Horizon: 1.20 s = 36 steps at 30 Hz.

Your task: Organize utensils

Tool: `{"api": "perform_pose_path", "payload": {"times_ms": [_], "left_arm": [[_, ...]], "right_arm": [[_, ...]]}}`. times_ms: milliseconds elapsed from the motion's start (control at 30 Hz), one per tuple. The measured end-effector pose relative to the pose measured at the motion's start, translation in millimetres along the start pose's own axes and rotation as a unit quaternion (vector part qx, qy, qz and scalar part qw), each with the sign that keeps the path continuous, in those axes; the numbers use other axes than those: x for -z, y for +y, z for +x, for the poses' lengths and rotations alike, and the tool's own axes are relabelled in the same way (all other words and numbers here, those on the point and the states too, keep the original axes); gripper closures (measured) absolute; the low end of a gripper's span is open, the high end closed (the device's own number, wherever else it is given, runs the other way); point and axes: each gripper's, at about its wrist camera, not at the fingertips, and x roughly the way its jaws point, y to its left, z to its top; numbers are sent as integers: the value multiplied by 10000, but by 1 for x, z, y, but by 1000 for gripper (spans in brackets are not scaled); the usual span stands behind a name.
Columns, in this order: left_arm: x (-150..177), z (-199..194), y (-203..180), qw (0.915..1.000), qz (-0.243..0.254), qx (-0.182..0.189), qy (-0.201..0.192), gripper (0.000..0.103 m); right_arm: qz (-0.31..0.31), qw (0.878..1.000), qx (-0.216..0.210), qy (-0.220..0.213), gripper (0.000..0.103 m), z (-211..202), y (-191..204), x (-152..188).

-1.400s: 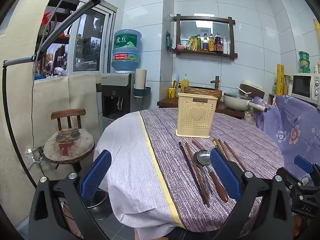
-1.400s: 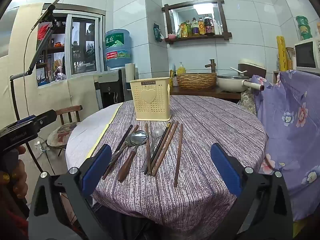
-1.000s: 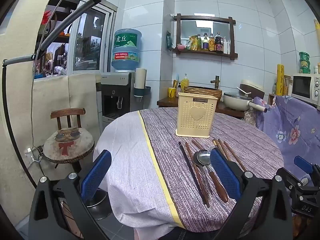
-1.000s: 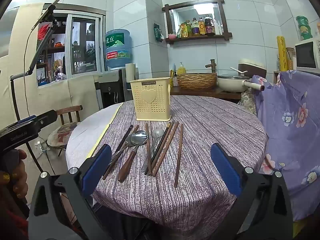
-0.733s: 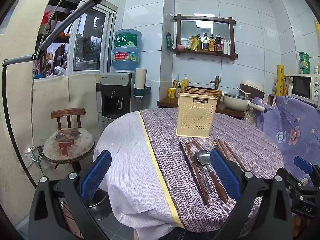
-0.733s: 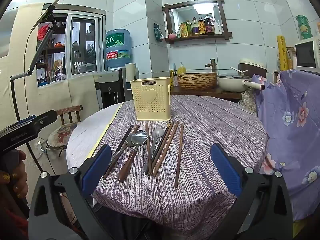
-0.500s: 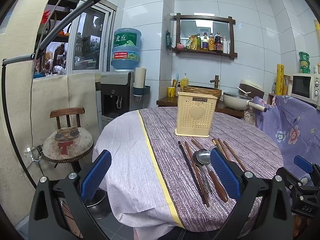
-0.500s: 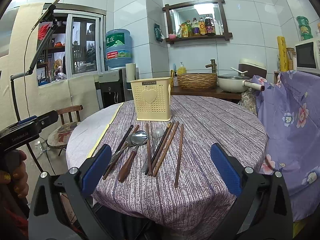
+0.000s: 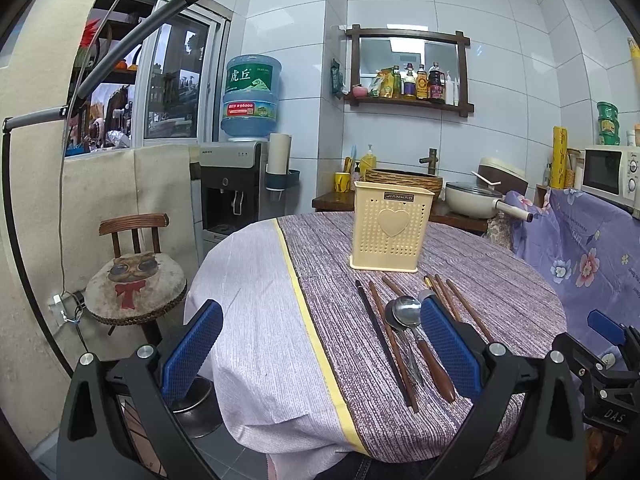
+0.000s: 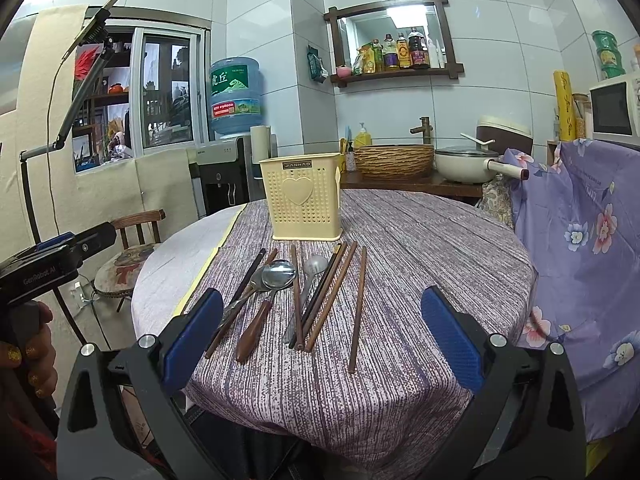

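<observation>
A cream perforated utensil holder (image 10: 303,201) with a heart stands upright on the round table (image 10: 420,240); it also shows in the left wrist view (image 9: 390,232). In front of it lie several brown chopsticks (image 10: 357,304), a large steel spoon with a wooden handle (image 10: 267,295) and a smaller spoon (image 10: 308,280). The same spoon (image 9: 416,332) and chopsticks (image 9: 386,336) show in the left wrist view. My right gripper (image 10: 320,332) is open and empty, near the table's front edge. My left gripper (image 9: 320,344) is open and empty, at the table's left front.
A wooden chair with a cat cushion (image 9: 134,276) stands left of the table. A water dispenser (image 9: 236,184) is behind it. A counter holds a wicker basket (image 10: 394,160) and a pot (image 10: 466,162). A purple floral cloth (image 10: 580,240) hangs at the right.
</observation>
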Motion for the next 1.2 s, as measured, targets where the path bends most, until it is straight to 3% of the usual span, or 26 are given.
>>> {"api": "perform_pose_path", "payload": {"times_ms": [1200], "left_arm": [[-2, 1, 6, 10000, 4, 16, 51, 5]], "right_arm": [[-24, 10000, 9, 20, 5, 4, 1, 2]]}}
